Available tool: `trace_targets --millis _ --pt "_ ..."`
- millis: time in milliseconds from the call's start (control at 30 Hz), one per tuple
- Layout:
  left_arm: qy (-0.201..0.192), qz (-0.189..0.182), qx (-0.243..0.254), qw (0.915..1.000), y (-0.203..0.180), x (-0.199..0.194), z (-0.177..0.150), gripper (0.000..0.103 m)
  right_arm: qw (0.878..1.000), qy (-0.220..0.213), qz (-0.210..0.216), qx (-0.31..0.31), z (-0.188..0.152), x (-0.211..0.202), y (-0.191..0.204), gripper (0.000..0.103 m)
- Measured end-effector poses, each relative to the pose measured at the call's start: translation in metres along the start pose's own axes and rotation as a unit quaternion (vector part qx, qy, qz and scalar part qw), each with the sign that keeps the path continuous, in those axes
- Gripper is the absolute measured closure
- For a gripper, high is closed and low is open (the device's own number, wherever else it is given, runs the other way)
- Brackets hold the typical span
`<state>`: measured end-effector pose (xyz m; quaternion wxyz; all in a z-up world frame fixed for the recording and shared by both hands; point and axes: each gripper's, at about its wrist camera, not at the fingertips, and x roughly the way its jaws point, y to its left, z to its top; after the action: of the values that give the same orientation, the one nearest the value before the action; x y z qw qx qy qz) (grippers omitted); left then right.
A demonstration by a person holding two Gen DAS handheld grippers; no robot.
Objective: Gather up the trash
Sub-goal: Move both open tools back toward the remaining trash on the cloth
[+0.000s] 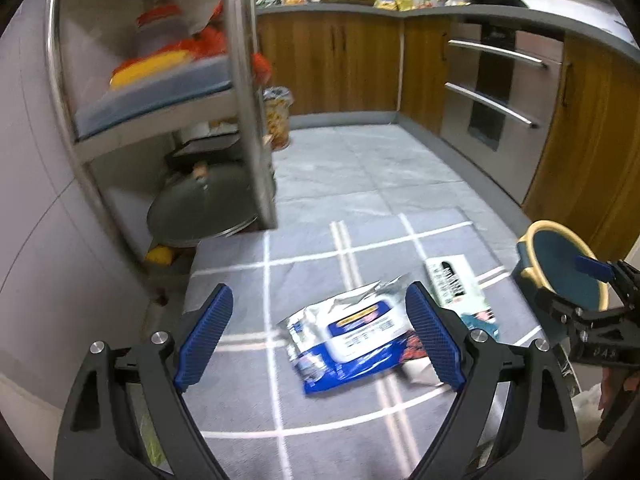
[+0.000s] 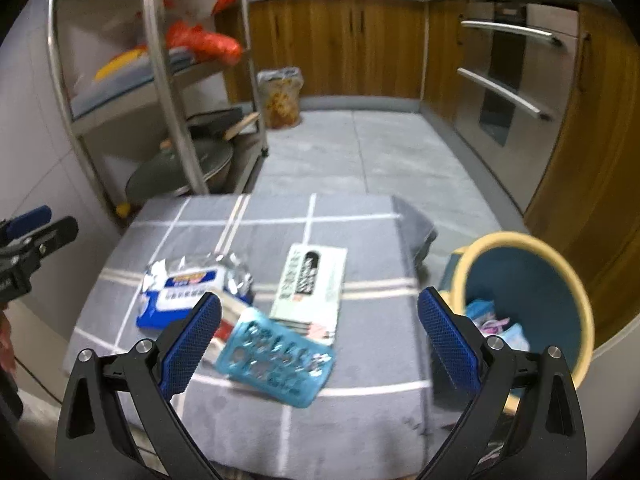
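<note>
1. On the grey checked cloth of the bench (image 1: 240, 264), seen from my left wrist, the blue-and-white wipes pack (image 1: 352, 344) lies flat with its crinkled foil end pointing away from me. My left tool (image 1: 320, 340) hangs above it with its blue pads spread wide and nothing between them; the pack sits nearer the right-hand pad.
2. Same view: a pale flat box (image 1: 456, 284) lies just beyond the pack, and the blue bin (image 1: 568, 276) with its cream rim stands off the bench's right edge, partly hidden by my right tool (image 1: 592, 276).
3. To do this pick well, I judge I should centre the left tool over the pack, come down across its narrow side and pinch the stiff label area, not the loose foil.
4. From my right wrist, my right tool (image 2: 320, 344) is likewise spread and empty. Below it lies a teal blister sheet (image 2: 276, 364), overlapping the pale box's near end, with the wipes pack to the left.
5. The bin stands at right, beside the bench corner, already holding some crumpled scraps.
6. Writing: the wipes label and the box carry print, but it is too blurred to read; no brand can be made out.
</note>
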<state>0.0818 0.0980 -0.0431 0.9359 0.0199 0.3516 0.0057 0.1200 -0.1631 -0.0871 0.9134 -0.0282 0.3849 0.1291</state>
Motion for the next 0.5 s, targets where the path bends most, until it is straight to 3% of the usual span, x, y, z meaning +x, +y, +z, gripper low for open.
trace_targets --millis 200,500 --pt "0.011 -0.011 0.001 0.9999 0.010 0.010 -0.005 0.016 0.997 0.032 0.006 -0.073 -0.023 0.026 0.028 0.005" --pt "0.011 -0.037 0.017 0.9991 -0.010 0.024 0.004 0.016 0.987 0.093 0.018 -0.128 -0.045 0.063 0.039 0.005"
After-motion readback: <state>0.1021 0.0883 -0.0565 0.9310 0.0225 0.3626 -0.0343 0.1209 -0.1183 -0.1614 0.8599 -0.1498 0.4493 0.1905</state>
